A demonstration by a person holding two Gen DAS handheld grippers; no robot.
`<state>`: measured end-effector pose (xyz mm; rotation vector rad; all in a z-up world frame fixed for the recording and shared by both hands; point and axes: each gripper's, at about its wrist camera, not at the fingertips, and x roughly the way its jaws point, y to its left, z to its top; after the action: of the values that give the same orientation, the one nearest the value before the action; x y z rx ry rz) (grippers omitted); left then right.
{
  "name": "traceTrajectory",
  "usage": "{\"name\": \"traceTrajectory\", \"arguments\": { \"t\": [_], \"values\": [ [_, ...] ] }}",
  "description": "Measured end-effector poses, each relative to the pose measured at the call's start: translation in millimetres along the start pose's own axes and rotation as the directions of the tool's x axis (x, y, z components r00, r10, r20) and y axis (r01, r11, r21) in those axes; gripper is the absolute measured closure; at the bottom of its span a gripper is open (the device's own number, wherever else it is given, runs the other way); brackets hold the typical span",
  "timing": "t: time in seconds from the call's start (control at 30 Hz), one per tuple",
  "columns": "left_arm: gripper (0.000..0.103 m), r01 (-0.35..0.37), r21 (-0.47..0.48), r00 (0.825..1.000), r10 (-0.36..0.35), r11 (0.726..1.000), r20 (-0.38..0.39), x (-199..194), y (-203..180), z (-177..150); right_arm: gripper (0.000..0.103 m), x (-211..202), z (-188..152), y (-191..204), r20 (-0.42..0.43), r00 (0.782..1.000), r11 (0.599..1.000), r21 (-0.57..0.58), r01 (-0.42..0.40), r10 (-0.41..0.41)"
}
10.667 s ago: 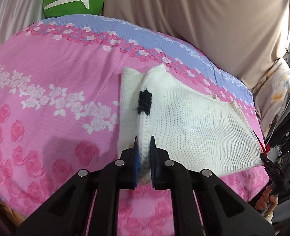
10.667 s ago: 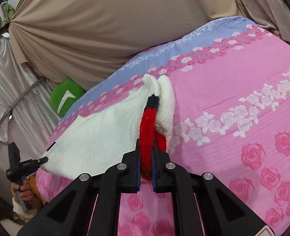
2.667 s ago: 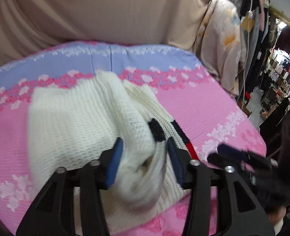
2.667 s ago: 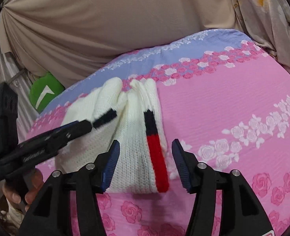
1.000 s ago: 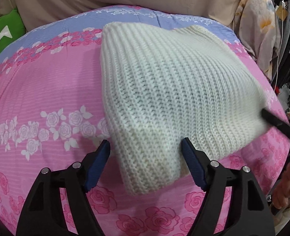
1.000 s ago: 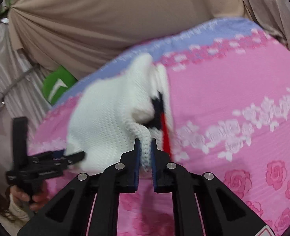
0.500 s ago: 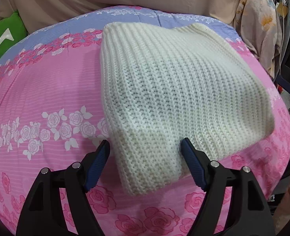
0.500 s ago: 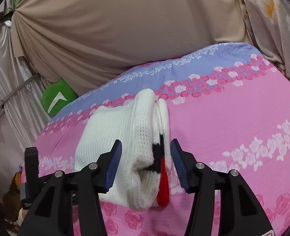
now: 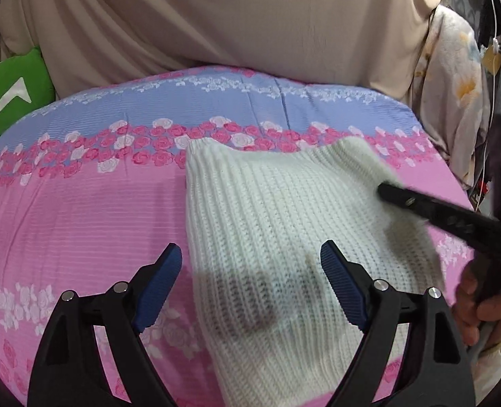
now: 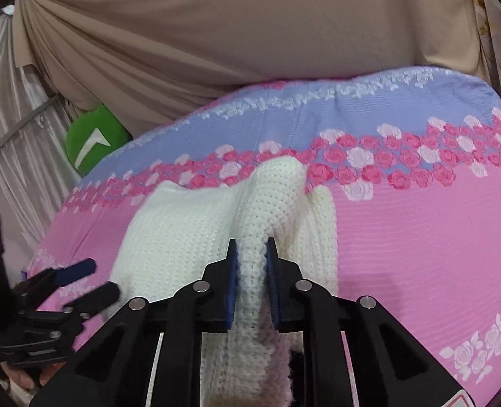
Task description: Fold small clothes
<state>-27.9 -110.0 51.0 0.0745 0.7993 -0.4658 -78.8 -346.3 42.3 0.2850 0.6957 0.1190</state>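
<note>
While the white knitted sweater (image 9: 284,237) lies folded into a thick bundle on the pink rose-printed bedspread (image 9: 80,220), a ridge of its knit is raised at the near right side and is pinched between the blue pads of the right gripper (image 10: 252,264), whose jaws are closing on it. A dark patch of the garment is glimpsed below that gripper, though it is too blurred to be made out. The left gripper (image 9: 250,268) is held just above the near left corner of the bundle, its jaws spread wide and opening, with the knit seen between the fingers but not pressed by them. A lilac band of the bedspread is seen beyond the sweater, backed by a beige draped cloth (image 10: 216,34). A green cushion (image 10: 92,142) is tucked at the far left.
</note>
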Motion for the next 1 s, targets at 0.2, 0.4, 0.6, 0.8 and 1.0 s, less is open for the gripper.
{"name": "traceTrajectory", "arguments": {
  "t": [0.2, 0.4, 0.6, 0.8, 1.0],
  "values": [
    [0.020, 0.006, -0.004, 0.998, -0.006, 1.000, -0.069, 25, -1, -8, 0.090, 22, -9, -41, -0.059, 0.997, 0.991, 0.119, 0.063, -0.057],
    [0.020, -0.026, 0.012, 0.998, 0.027, 1.000, -0.064, 29, -5, -11, 0.087, 0, -9, -23, -0.011, 0.996, 0.992, 0.082, 0.094, -0.094],
    [0.020, -0.034, 0.012, 0.998, 0.035, 0.999, -0.061, 25, -6, -11, 0.084, -57, -19, 30, 0.085, 0.993, 0.996, -0.035, 0.084, -0.081],
    [0.021, -0.032, 0.016, 0.998, 0.033, 0.999, -0.057, 16, -8, -15, 0.093, -29, -66, 32, -0.047, 0.969, 0.966, -0.113, 0.234, -0.241],
    [0.021, 0.003, 0.021, 0.999, -0.002, 1.000, -0.043, -16, -6, -34, 0.095, -61, -77, 17, -0.009, 0.987, 0.987, -0.014, 0.163, -0.163]
  ]
}}
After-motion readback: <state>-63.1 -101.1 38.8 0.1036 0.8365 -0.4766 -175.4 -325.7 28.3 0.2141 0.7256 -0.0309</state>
